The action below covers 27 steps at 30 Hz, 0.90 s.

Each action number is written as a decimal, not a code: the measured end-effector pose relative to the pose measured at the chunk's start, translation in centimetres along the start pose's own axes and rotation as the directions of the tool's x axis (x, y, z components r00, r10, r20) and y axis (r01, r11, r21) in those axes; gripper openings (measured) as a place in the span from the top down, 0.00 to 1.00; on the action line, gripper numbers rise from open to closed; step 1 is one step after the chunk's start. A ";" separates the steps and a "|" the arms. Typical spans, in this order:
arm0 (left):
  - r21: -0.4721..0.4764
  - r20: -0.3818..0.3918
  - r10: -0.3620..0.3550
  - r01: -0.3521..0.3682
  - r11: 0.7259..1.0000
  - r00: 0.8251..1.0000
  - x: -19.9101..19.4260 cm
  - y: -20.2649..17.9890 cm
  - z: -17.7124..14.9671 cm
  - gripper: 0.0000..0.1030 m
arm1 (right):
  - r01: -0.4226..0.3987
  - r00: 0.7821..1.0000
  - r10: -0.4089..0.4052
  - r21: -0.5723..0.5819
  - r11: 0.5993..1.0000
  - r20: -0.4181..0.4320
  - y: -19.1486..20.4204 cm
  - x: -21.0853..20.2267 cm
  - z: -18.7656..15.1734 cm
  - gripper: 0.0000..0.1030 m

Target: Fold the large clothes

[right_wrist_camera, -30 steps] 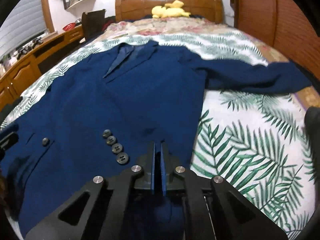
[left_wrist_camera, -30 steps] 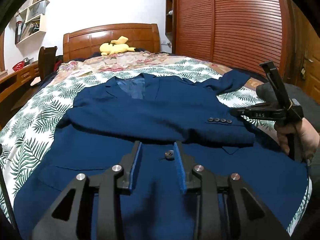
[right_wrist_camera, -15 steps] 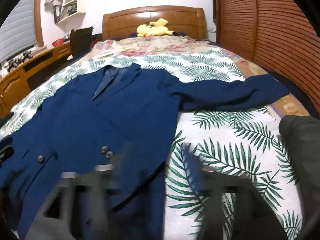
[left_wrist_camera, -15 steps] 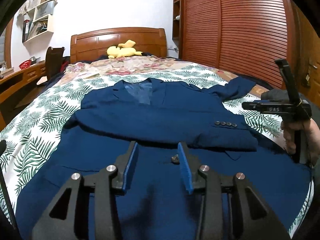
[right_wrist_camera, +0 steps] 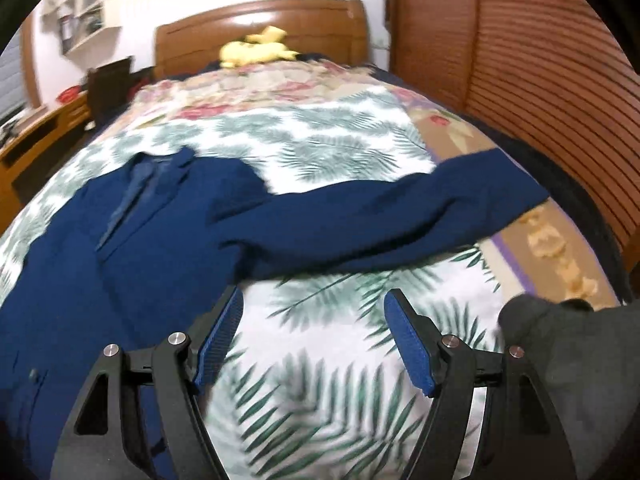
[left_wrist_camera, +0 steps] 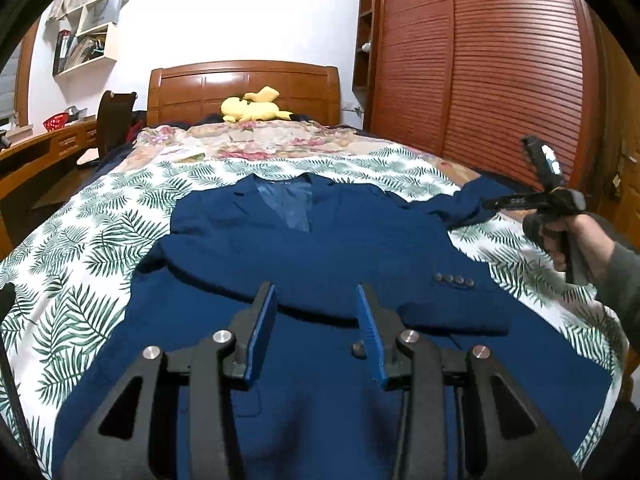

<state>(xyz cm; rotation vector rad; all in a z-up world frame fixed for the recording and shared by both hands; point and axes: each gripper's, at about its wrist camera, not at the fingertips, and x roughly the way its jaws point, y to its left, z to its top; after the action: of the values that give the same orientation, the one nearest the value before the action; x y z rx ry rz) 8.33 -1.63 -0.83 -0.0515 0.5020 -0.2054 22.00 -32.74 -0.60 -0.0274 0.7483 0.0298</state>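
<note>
My right gripper (right_wrist_camera: 314, 336) has just been opening, jaws now wide and empty over the leaf-print bedspread (right_wrist_camera: 320, 380); the navy suit jacket (right_wrist_camera: 120, 248) lies to its left, one sleeve (right_wrist_camera: 400, 216) stretched ahead. My left gripper (left_wrist_camera: 316, 328) hovers part-open, empty, jacket directly beneath.

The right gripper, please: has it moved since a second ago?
Yes. The right gripper has swung off the jacket's buttoned cuff toward the outstretched sleeve by the wardrobe, its jaws having just opened, empty.
</note>
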 end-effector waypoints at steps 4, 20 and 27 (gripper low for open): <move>-0.007 -0.001 0.005 -0.005 1.000 1.000 0.2 0.7 0.4 0.62 | 0.044 0.998 -0.042 0.065 0.997 -0.038 -2.3 3.0 1.7 0.27; -0.038 -0.069 -0.003 0.001 0.999 0.998 2.2 2.0 -0.8 0.62 | 0.177 0.975 -0.126 0.303 0.936 -0.183 -8.9 11.1 2.4 0.36; -0.026 -0.078 0.015 -0.017 1.000 0.997 2.4 1.8 -0.8 0.62 | 0.230 0.969 -0.197 0.244 0.942 -0.149 -8.0 11.1 3.9 0.98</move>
<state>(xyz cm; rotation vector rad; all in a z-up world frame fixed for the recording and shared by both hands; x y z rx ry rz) 10.27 -0.35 -2.86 -0.0657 0.5822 -0.1858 33.06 -40.40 -5.18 0.1408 0.8643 -0.2804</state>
